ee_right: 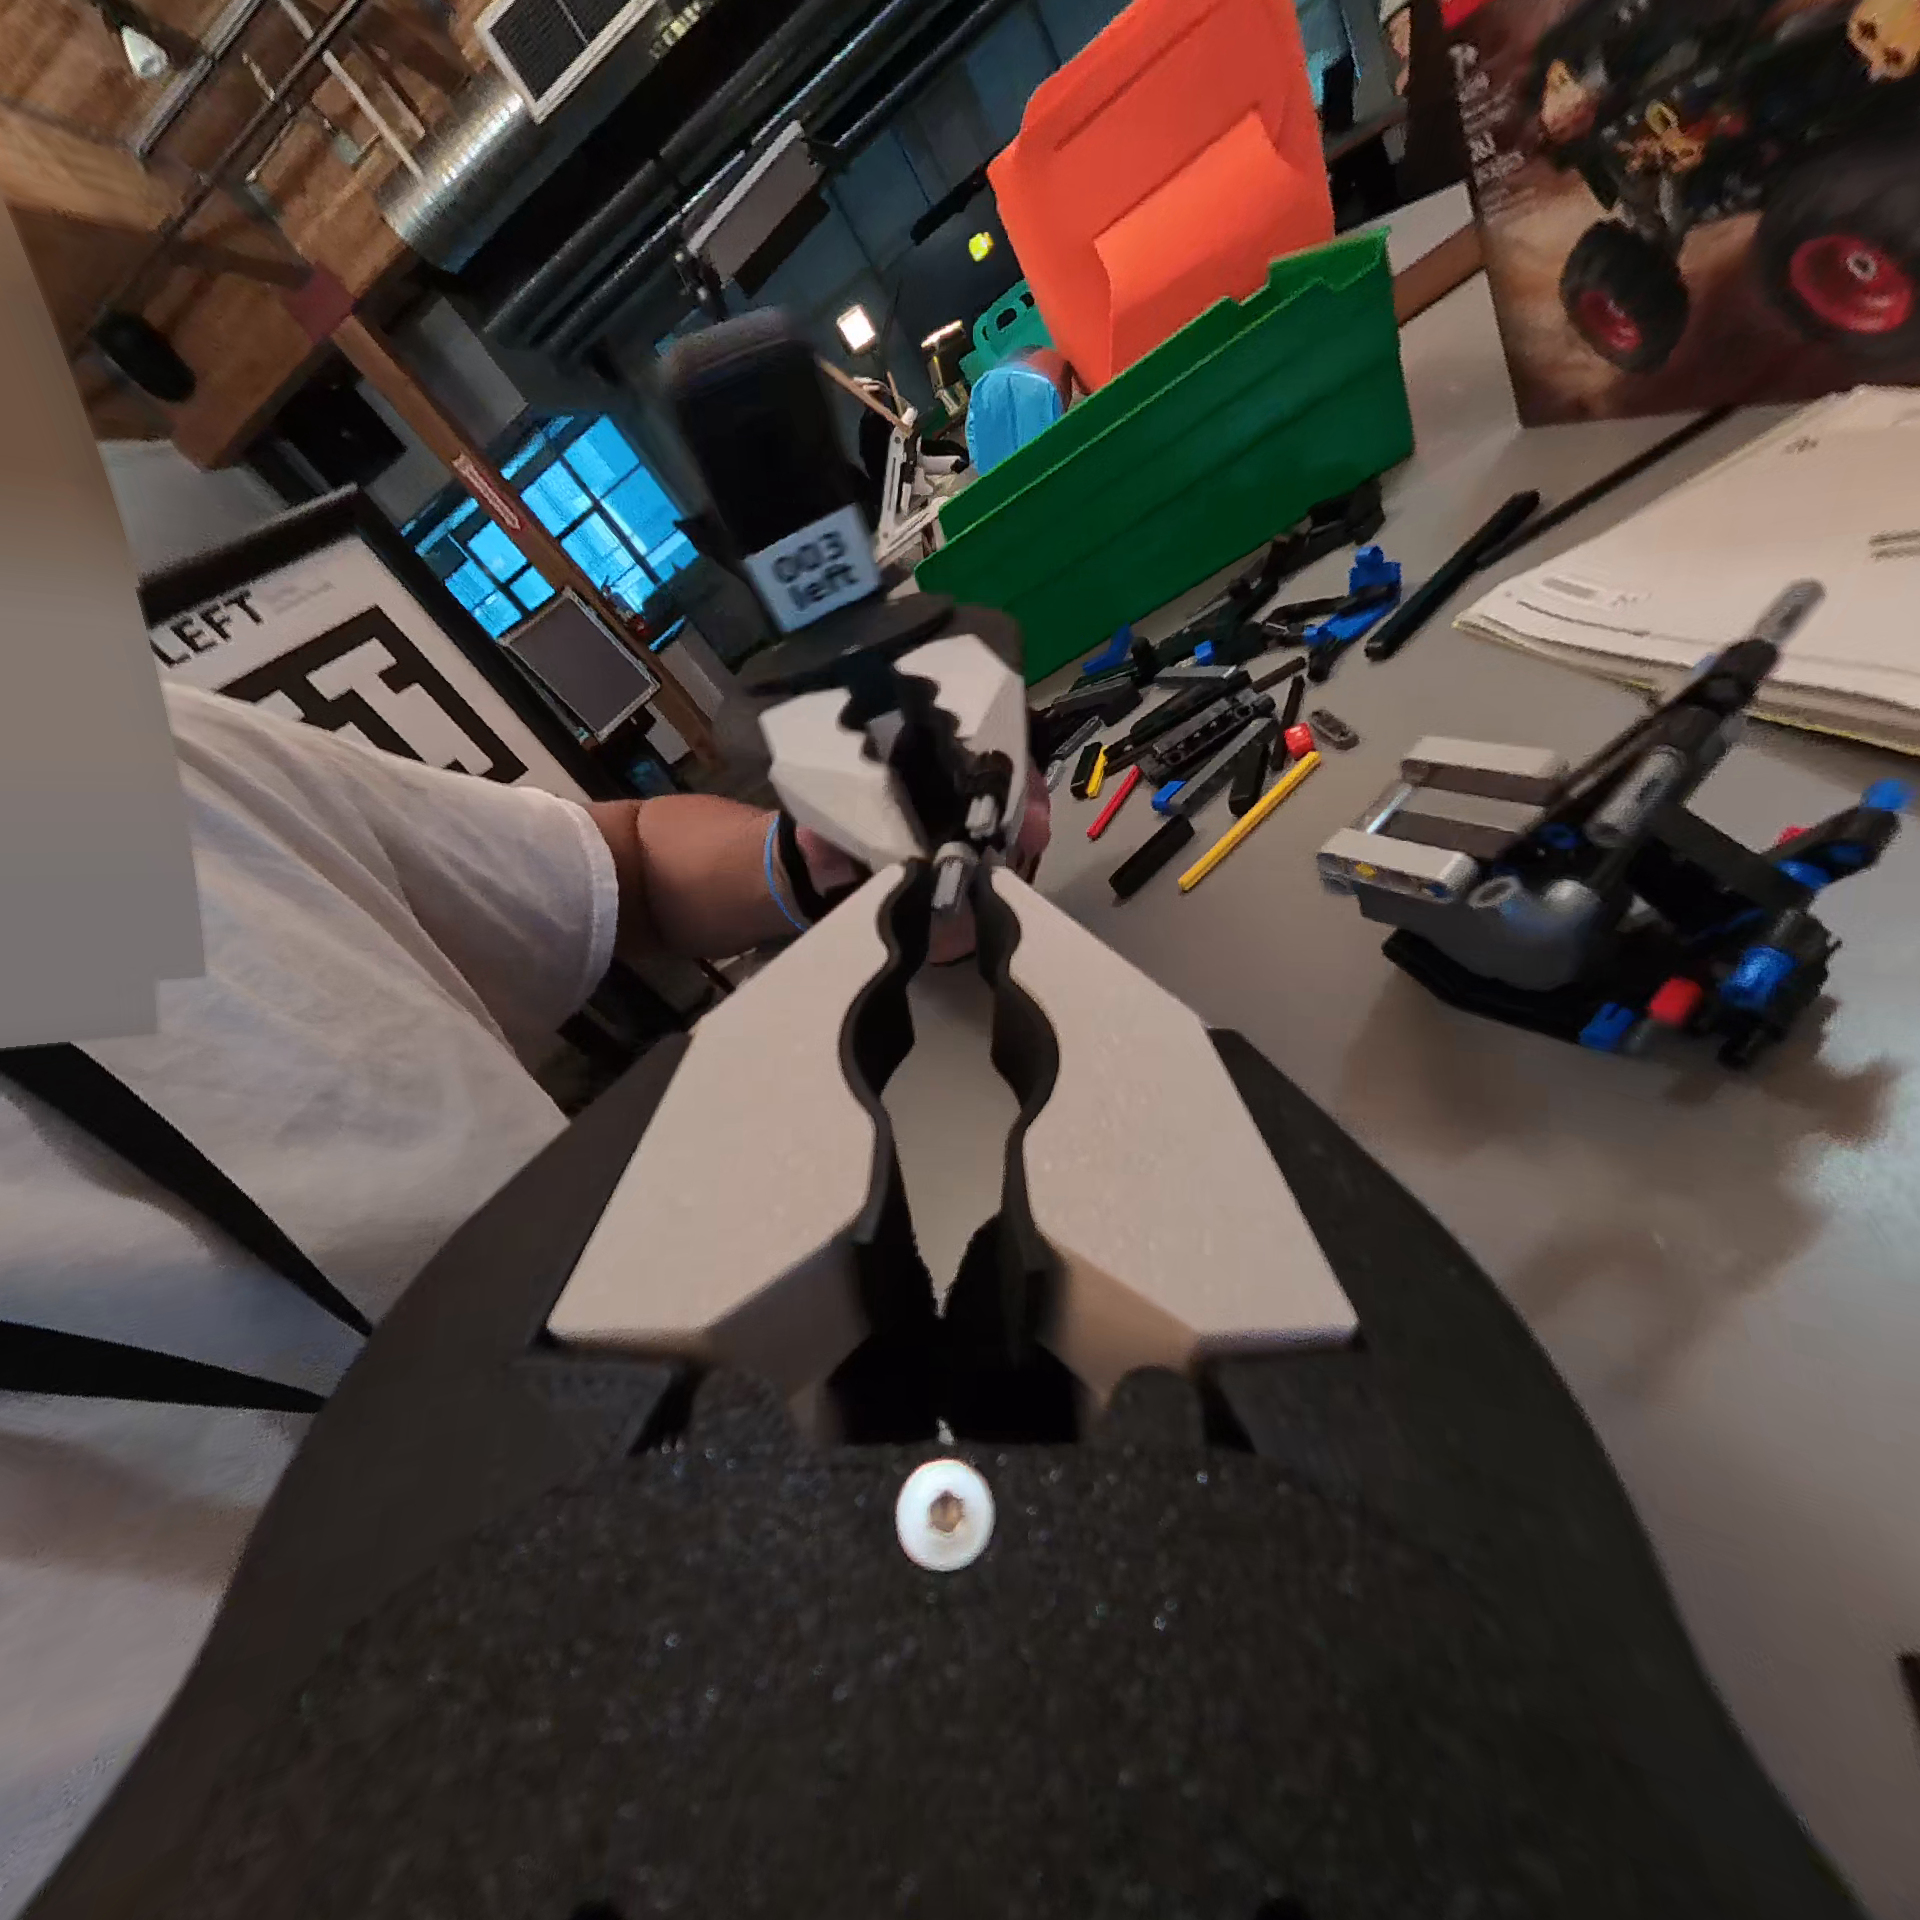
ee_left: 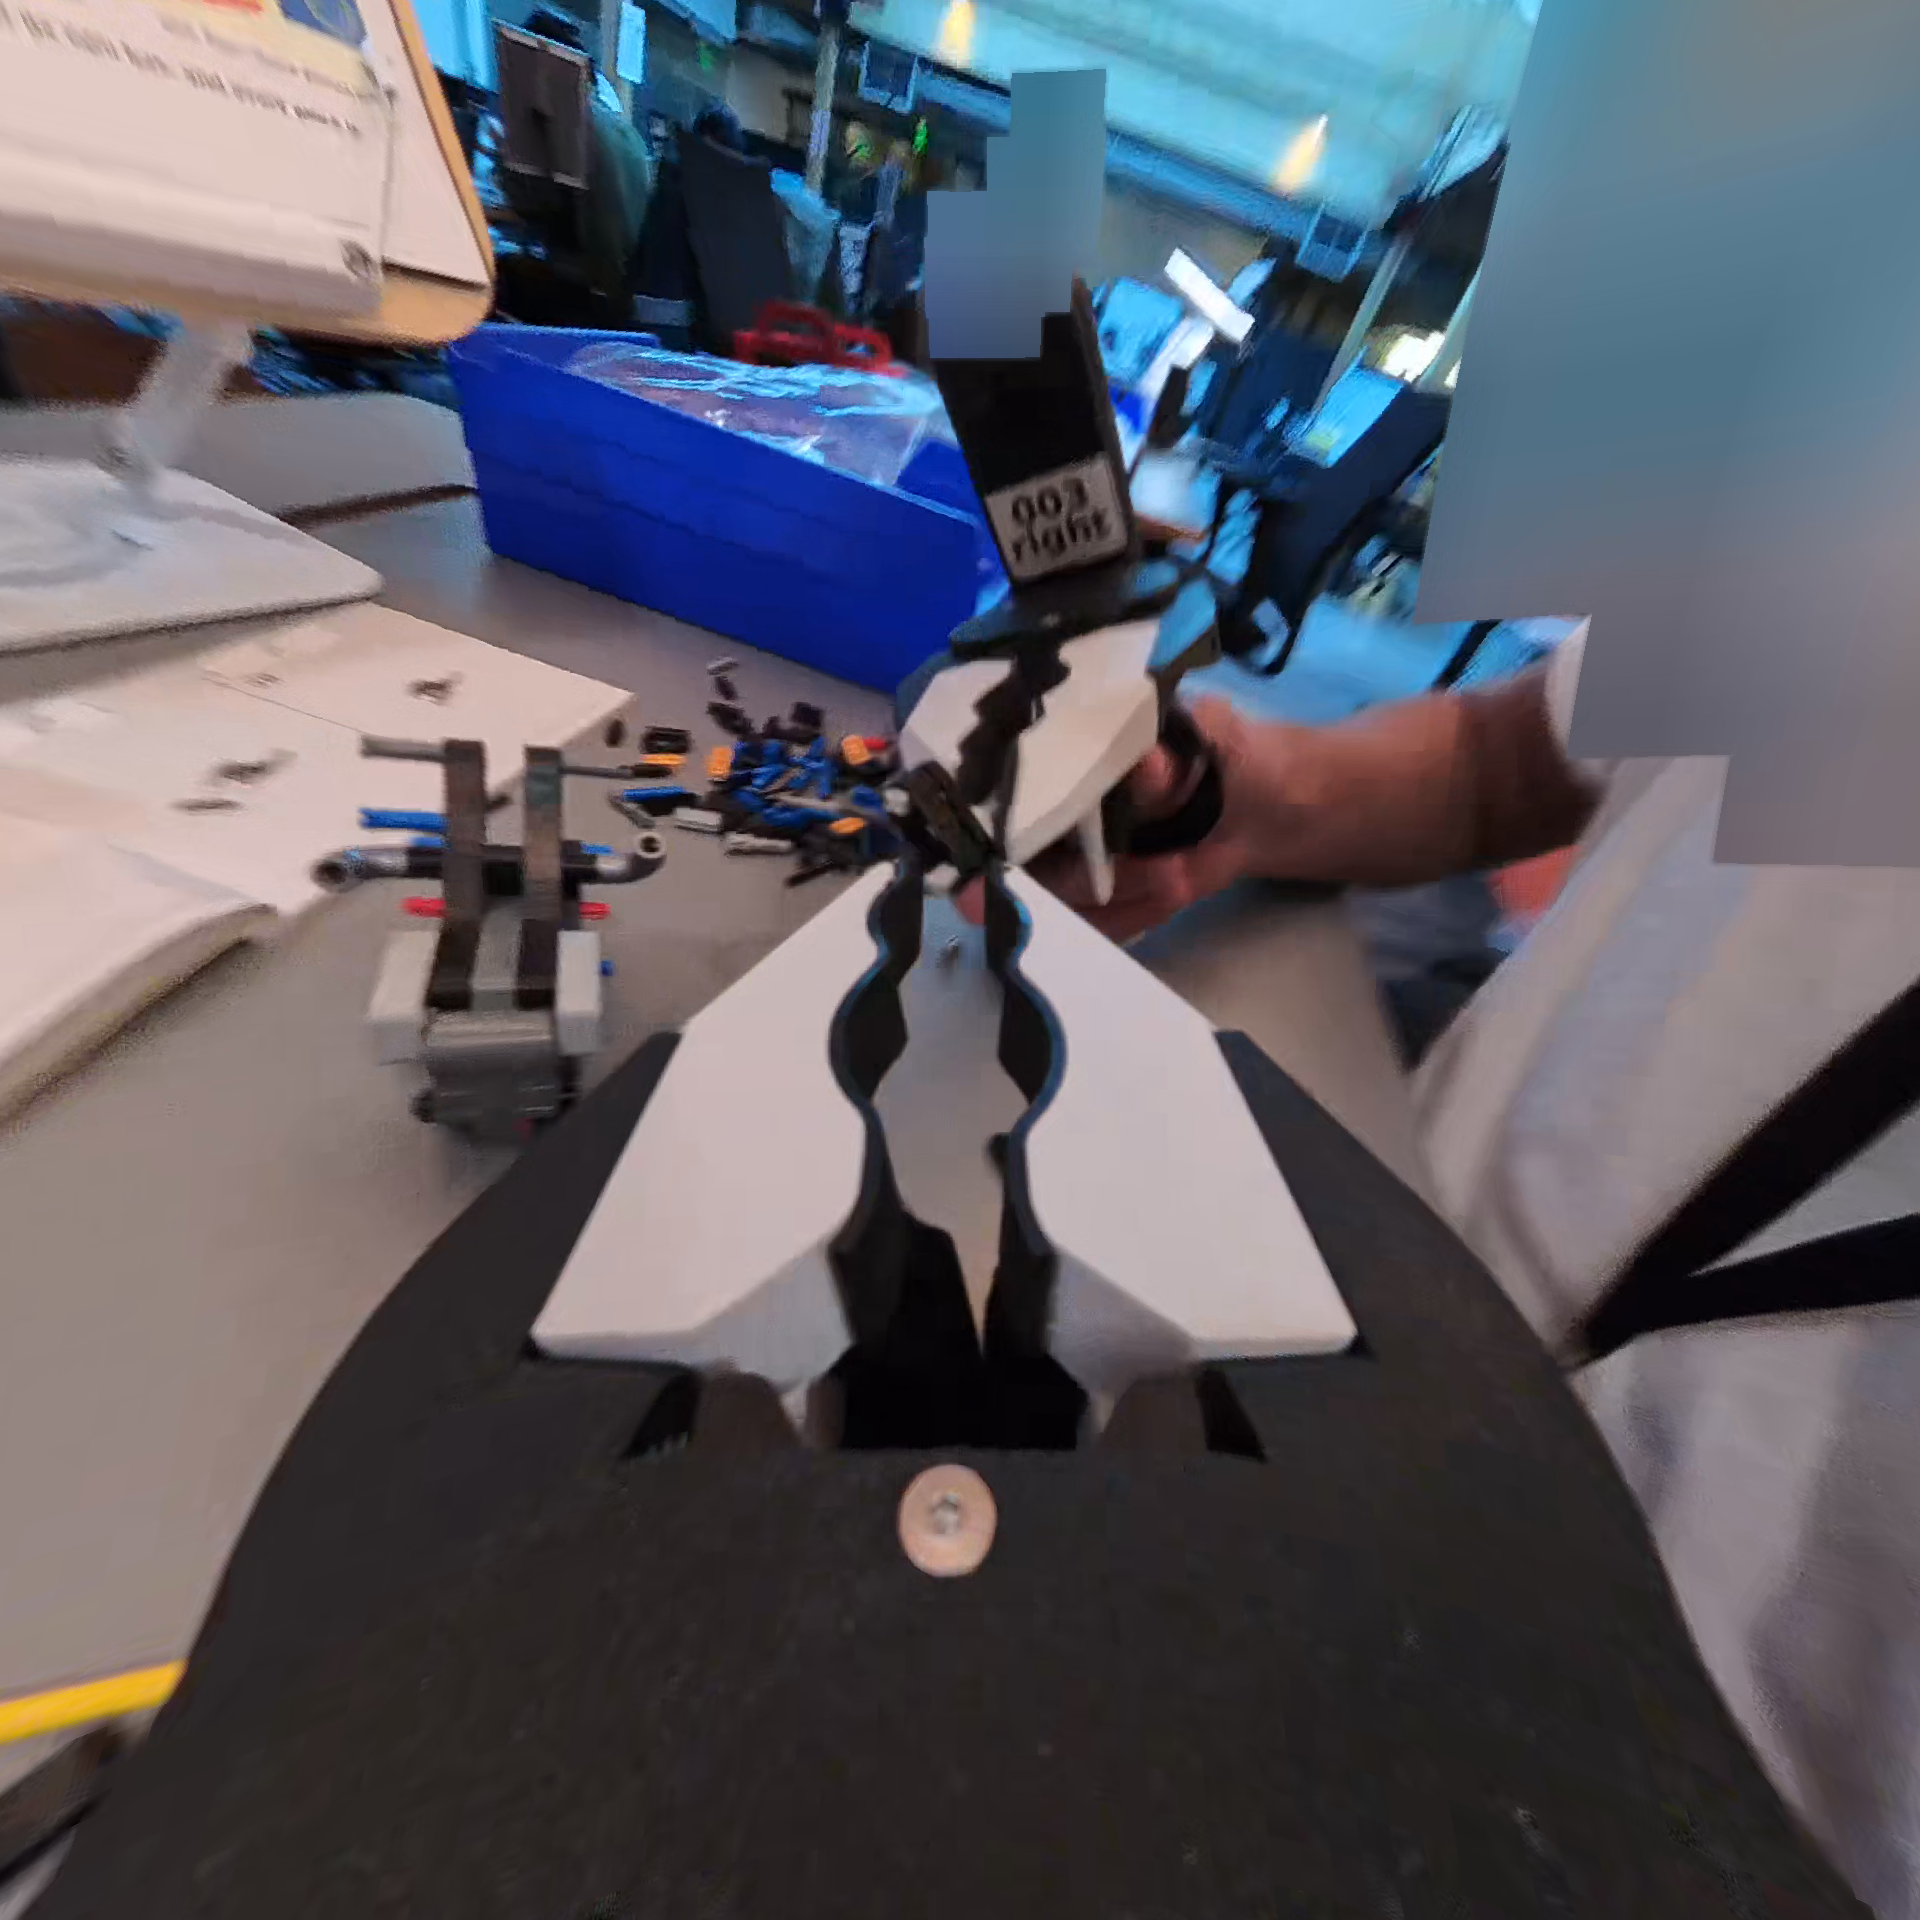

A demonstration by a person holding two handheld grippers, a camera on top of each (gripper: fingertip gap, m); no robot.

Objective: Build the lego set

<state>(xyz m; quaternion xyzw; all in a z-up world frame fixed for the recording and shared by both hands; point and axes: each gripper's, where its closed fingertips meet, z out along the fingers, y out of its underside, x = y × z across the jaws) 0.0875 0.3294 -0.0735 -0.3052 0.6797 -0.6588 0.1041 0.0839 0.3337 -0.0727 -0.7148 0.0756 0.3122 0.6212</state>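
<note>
My left gripper (ee_left: 941, 883) and my right gripper (ee_right: 950, 883) meet tip to tip above the grey table. Both are shut on a small black and light-grey lego piece (ee_left: 940, 821) held between them, also seen in the right wrist view (ee_right: 977, 810). The right gripper (ee_left: 971, 831) shows beyond the left one, and the left gripper (ee_right: 961, 821) beyond the right one. The partly built grey, black and blue model (ee_left: 488, 935) stands on the table to the left, apart from both grippers; it also shows in the right wrist view (ee_right: 1579, 894).
A pile of loose pieces (ee_left: 769, 779) (ee_right: 1195, 727) lies behind the grippers. A blue bin (ee_left: 707, 499), a green bin (ee_right: 1174, 488), open instruction booklets (ee_left: 208, 779) (ee_right: 1714, 582) and the set's box (ee_right: 1714, 187) ring the table. A person's hand (ee_left: 1299, 800) holds the right gripper. The grippers are tip to tip, or close to it.
</note>
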